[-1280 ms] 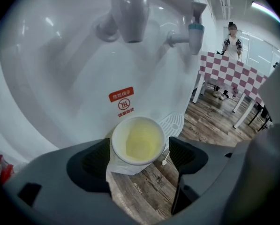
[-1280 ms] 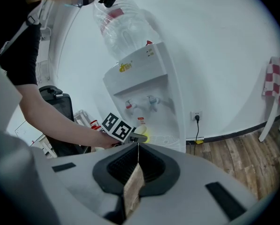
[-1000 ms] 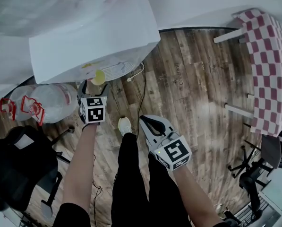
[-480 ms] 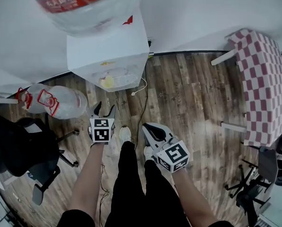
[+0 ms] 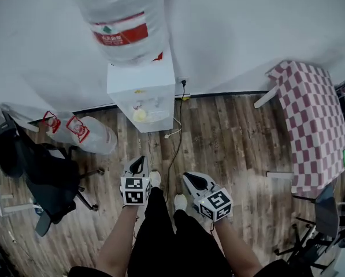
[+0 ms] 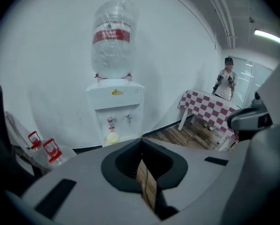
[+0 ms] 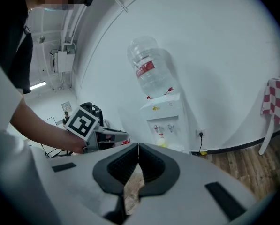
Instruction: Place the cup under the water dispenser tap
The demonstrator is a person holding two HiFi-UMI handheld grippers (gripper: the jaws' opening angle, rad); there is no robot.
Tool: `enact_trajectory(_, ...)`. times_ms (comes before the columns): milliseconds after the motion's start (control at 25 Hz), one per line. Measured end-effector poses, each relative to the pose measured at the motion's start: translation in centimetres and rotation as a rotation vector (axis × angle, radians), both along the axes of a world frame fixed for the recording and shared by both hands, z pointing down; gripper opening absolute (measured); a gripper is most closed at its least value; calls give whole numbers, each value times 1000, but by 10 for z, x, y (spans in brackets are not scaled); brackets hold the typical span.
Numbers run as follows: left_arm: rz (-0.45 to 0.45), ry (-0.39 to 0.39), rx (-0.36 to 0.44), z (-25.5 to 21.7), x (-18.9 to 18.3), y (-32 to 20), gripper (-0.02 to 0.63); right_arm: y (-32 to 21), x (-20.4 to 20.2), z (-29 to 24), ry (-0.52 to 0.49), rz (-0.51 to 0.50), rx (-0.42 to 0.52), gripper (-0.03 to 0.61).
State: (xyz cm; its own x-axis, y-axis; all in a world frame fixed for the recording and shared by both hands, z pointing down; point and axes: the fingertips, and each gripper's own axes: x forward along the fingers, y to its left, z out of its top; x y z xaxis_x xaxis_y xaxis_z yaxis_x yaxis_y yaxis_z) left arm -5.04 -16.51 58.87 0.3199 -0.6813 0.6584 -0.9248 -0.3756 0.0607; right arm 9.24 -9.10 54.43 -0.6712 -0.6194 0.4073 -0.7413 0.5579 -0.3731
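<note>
Yellow cup [image 5: 140,115], seemingly one; one dispenser [image 5: 141,90].

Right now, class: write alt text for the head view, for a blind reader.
A person holds shut, empty left tongs and right tongs above a wooden floor, facing a white water dispenser with a yellow cup in its recess; a checked table stands right.

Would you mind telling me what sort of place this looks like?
Probably an office break area: a water dispenser, an office chair and a checked table on a wooden floor.
</note>
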Motion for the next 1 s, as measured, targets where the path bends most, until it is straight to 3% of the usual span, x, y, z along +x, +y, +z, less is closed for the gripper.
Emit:
enact_trajectory(360, -7, 41, 17, -58, 13, 113, 15, 50, 11, -51, -32, -94, 103, 21)
enact_trajectory(680, 9, 46, 123, -106, 6, 135, 15, 69, 13, -81, -63, -74, 169, 21)
enact_trajectory(1000, 13, 54, 214, -139, -31, 141, 14, 90, -7, -92, -52, -15, 177, 21)
